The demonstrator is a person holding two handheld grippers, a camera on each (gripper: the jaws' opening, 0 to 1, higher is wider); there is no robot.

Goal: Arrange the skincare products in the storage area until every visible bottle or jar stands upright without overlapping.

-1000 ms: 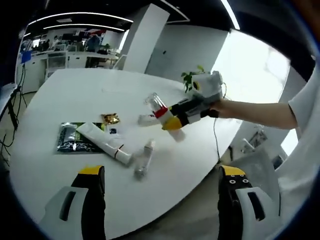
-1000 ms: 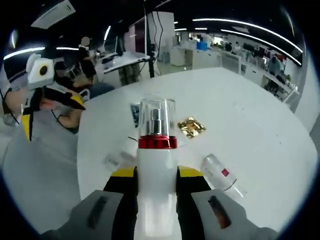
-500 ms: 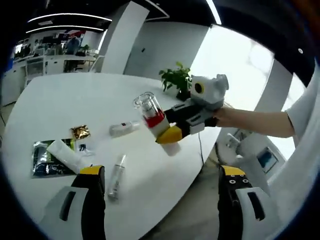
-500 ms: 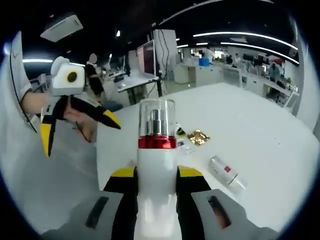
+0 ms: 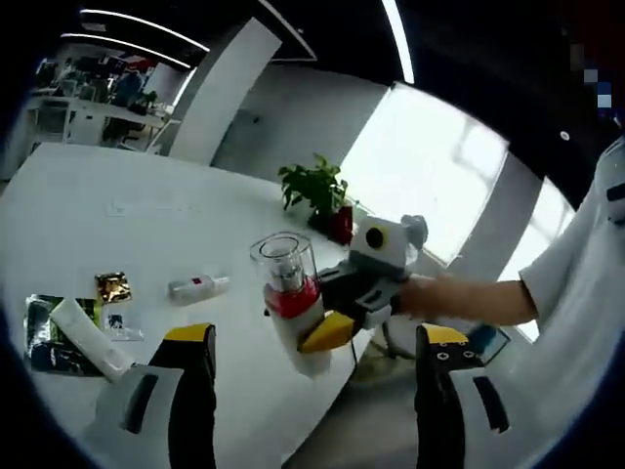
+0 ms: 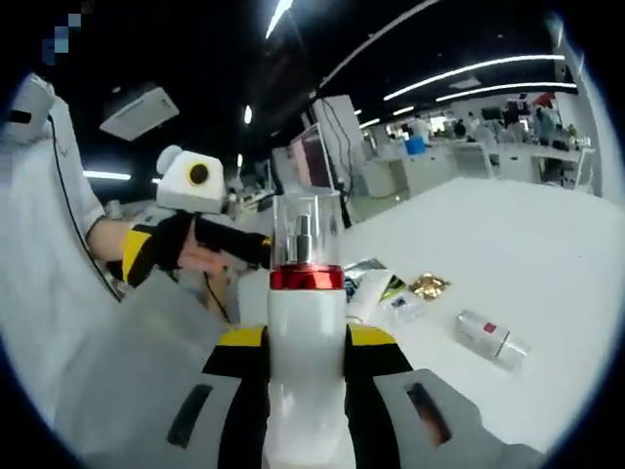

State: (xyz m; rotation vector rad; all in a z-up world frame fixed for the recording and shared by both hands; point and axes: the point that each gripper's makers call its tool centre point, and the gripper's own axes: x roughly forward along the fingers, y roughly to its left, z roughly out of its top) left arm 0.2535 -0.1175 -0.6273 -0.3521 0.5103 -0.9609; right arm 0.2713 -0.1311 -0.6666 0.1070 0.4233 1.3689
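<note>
Left gripper view: the left hand-held gripper (image 5: pixel 308 386) stands spread wide, nothing between its jaws. Just ahead and between them, the right hand-held gripper (image 5: pixel 327 318) comes in from the right, pinching one white pump bottle (image 5: pixel 289 305) with a red collar and clear cap, lifted clear of the white counter (image 5: pixel 117 215). Further ahead to the left on the counter lie one small clear bottle (image 5: pixel 195 286) on its side, one gold sachet (image 5: pixel 112 286), one white tube (image 5: pixel 86 335) and one dark packet (image 5: pixel 41 337) partly under the tube.

Right gripper view: the right hand-held gripper (image 6: pixel 306 352) clamps the pump bottle (image 6: pixel 306 293) by its white body, upright between the jaws. The left hand-held gripper (image 6: pixel 156 249) shows to the left; how its jaws stand here, I cannot tell. Ahead to the right lie the small clear bottle (image 6: pixel 491 338), the gold sachet (image 6: pixel 429 285) and the tube (image 6: pixel 369 291)
</note>
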